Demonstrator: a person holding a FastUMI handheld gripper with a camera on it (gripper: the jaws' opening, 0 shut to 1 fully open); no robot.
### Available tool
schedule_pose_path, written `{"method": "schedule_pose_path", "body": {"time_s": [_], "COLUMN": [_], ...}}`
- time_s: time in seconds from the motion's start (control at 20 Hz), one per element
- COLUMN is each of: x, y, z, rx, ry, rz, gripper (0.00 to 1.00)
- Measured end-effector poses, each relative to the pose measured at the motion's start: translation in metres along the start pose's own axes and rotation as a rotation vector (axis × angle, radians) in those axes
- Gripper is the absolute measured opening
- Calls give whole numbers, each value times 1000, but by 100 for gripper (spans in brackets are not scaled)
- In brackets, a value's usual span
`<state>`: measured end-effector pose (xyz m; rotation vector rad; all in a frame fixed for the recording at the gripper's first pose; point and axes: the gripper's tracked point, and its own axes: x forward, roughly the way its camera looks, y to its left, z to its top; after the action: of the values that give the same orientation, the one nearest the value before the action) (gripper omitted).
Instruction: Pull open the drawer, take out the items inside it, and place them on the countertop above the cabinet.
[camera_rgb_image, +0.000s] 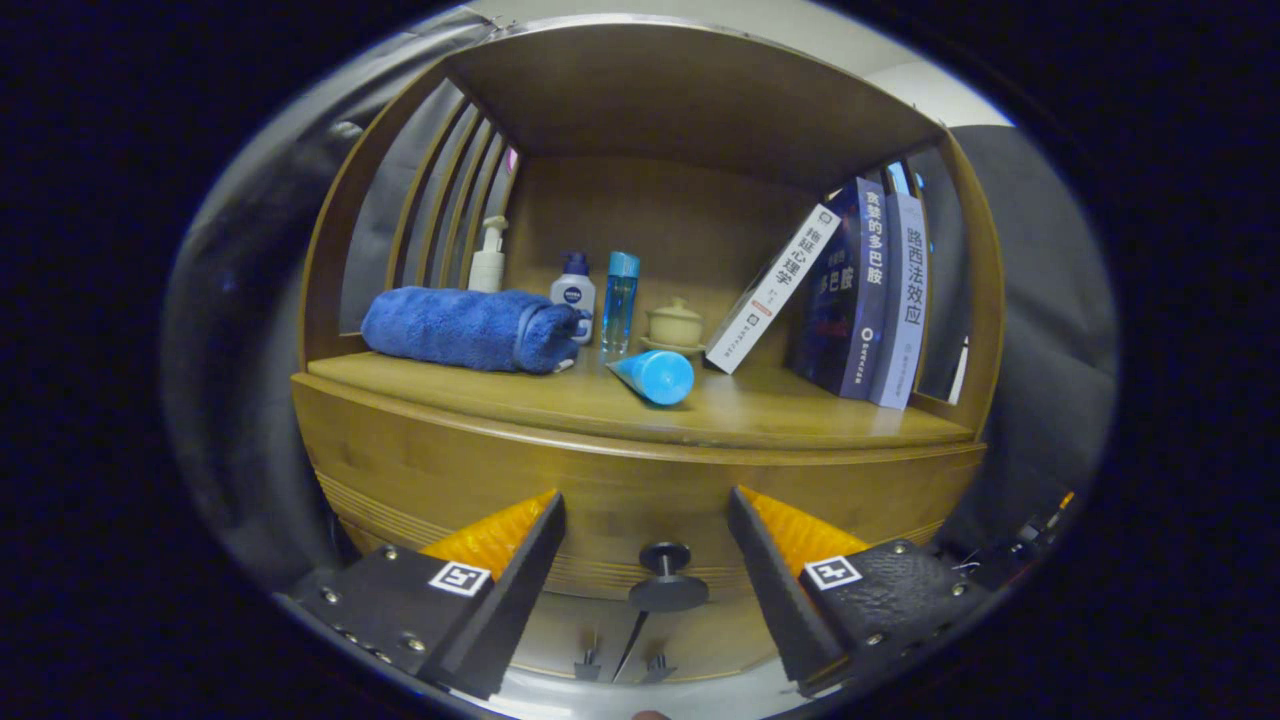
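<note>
The hand-held gripper, fingers spread wide and clamped on nothing, faces a closed wooden drawer, its round knob squarely between the fingers, lined up as if for a pinch-and-pull. On the counter at 12 o'clock, beyond the fingers, lie a rolled blue towel and a blue tube on its side, bottles and leaning books behind. Whether these came from the drawer cannot be told; the closed front fits either reading.
</note>
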<state>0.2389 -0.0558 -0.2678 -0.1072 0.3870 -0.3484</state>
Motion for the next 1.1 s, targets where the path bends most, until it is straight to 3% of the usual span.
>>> {"method": "schedule_pose_path", "body": {"time_s": [0.65,0.8,1.1], "x": [-5,-33,-131], "y": [0,-3,-6], "z": [0,20,84], "rx": [-10,-48,-18], "ry": [-12,-73,-143], "rz": [12,31,177], "gripper": [98,97,98]}}
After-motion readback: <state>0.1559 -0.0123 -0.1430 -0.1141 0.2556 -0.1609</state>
